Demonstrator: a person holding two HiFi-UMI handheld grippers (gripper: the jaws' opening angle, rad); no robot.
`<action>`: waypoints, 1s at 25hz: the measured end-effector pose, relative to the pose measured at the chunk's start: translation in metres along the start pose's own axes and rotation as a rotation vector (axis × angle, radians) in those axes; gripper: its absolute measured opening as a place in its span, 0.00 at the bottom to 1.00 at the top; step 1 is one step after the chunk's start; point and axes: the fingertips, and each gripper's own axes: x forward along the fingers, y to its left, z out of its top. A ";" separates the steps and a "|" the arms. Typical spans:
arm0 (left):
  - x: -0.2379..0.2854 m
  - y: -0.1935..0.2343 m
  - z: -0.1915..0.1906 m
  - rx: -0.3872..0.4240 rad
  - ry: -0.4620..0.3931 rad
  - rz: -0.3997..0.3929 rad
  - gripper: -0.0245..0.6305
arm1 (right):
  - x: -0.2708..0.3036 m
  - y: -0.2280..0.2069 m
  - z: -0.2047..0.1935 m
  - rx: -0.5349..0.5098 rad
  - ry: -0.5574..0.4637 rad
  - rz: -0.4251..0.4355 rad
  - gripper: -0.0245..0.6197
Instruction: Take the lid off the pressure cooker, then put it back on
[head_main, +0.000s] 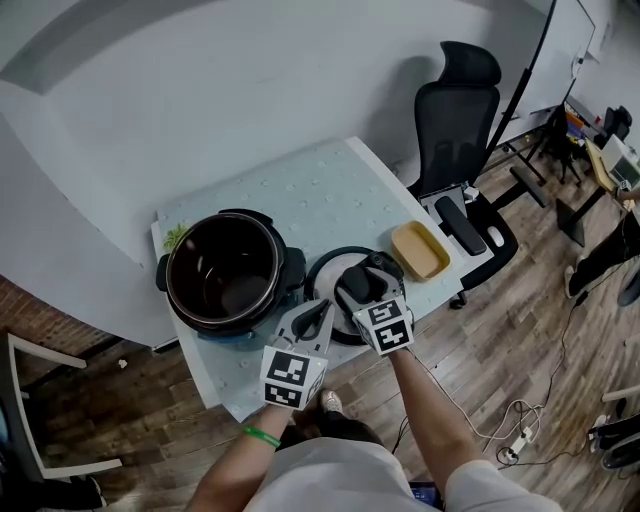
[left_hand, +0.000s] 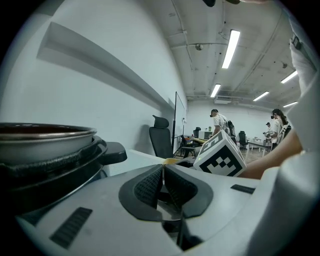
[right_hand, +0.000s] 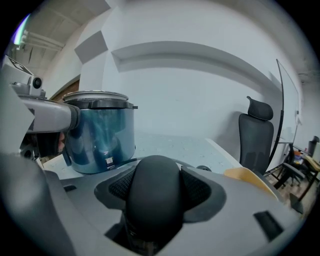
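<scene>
- My right tongs (head_main: 368, 288) are clamped on the lid's black handle (right_hand: 154, 192).
- My left tongs (head_main: 320, 312) are pinched together, empty, just beside the lid (head_main: 322, 272).
- The lid lies on the table (head_main: 330, 190), right of the open cooker (head_main: 170, 280).

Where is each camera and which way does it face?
Head view: above, looking steeply down at cooker, lid, table; forearms, left gripper, right gripper show.
Left gripper view: on left gripper, beside cooker, facing chair; jaws shut, empty.
Right gripper view: on right gripper, facing cooker; jaws grip lid handle.
All share cooker, chair.
</scene>
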 end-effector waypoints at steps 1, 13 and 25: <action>0.001 0.001 -0.003 -0.006 0.004 0.005 0.07 | 0.002 -0.001 -0.001 0.000 0.001 -0.001 0.46; 0.003 0.006 -0.010 -0.041 0.010 0.039 0.07 | 0.015 0.000 -0.012 -0.036 0.018 -0.005 0.46; -0.015 0.010 0.013 -0.034 -0.024 0.093 0.07 | 0.017 0.005 -0.012 -0.008 0.031 0.024 0.61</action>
